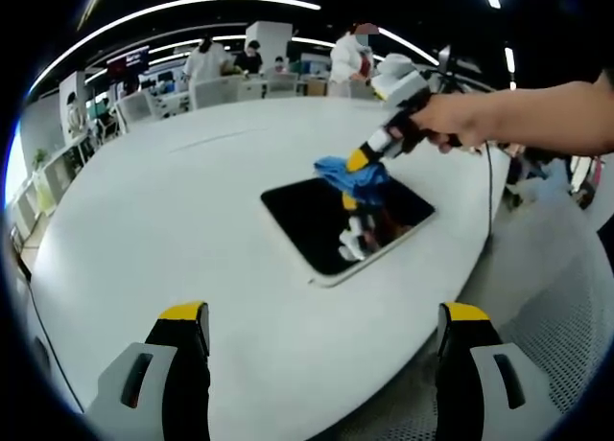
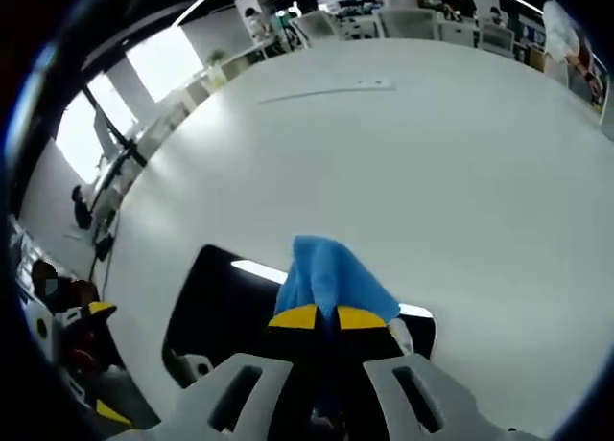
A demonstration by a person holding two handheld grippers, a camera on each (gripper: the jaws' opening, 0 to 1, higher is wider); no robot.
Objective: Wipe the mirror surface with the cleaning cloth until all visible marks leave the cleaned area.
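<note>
A dark rectangular mirror lies flat on the white table. In the left gripper view the right gripper, held by a person's hand, presses a blue cleaning cloth onto the mirror's far edge. My left gripper stands open near the table's front edge, well short of the mirror, with nothing between its yellow-tipped fingers. In the right gripper view the right gripper is shut on the blue cloth, which bunches up over the dark mirror. The left gripper's reflection shows in the glass.
The large white round table stretches far behind the mirror. Chairs and several people are at the back of the room. A cable hangs off the table's right edge over grey floor.
</note>
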